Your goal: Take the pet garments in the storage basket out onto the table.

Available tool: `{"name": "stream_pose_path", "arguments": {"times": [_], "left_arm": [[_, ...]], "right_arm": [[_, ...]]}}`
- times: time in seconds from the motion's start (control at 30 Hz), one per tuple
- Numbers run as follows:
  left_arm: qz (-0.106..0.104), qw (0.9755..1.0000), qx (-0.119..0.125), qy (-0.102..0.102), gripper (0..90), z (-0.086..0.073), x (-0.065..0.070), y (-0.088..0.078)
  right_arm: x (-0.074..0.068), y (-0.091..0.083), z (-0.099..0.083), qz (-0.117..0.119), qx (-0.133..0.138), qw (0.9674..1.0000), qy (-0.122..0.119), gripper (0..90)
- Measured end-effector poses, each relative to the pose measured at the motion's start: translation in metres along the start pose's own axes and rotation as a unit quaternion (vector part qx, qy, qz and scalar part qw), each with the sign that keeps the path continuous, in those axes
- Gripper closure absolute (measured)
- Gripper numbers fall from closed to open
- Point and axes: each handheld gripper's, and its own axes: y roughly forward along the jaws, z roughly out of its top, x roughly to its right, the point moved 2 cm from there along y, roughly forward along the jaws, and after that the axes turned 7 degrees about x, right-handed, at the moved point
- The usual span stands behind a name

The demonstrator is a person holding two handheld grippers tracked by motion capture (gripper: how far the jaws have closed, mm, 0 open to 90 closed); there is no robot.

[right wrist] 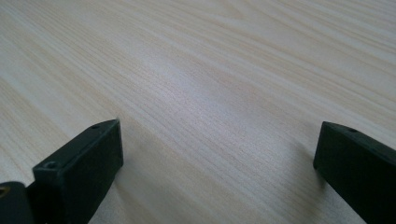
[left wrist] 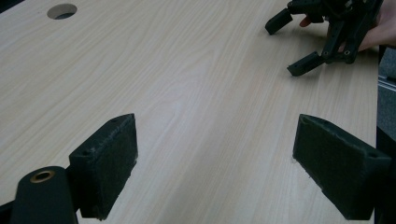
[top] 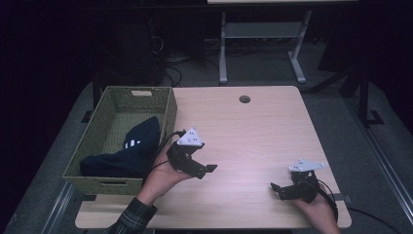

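Jaws of left gripper [top: 207, 170] and right gripper [top: 276, 190] gape wide, holding nothing.

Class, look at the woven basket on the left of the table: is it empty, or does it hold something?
Not empty. The woven basket holds a dark garment lying bunched toward its near end; the far end shows bare weave.

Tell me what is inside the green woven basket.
The green woven basket holds a dark blue garment with small white marks, bunched toward its near right side. Whatever lies beneath the cloth is covered.
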Motion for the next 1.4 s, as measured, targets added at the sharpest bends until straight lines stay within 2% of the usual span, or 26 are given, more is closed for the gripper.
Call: {"name": "stream_pose_path", "arguments": {"times": [0.53,1.0,1.4], "left_arm": [[0.001,1.0000,0.002,0.000,13.6,0.012,-0.015,-0.013],[0.025,0.9995,0.012,-0.012,14.3,0.010,-0.031,-0.037],[0.047,0.9985,0.010,-0.026,14.5,0.004,-0.045,-0.060]], "right_arm": [[0.000,0.000,0.000,0.000,0.000,1.0000,0.000,1.1],[0.000,0.000,0.000,0.000,0.001,1.0000,-0.001,1.1],[0.000,0.000,0.000,0.001,0.000,1.0000,-0.002,1.1]]}}
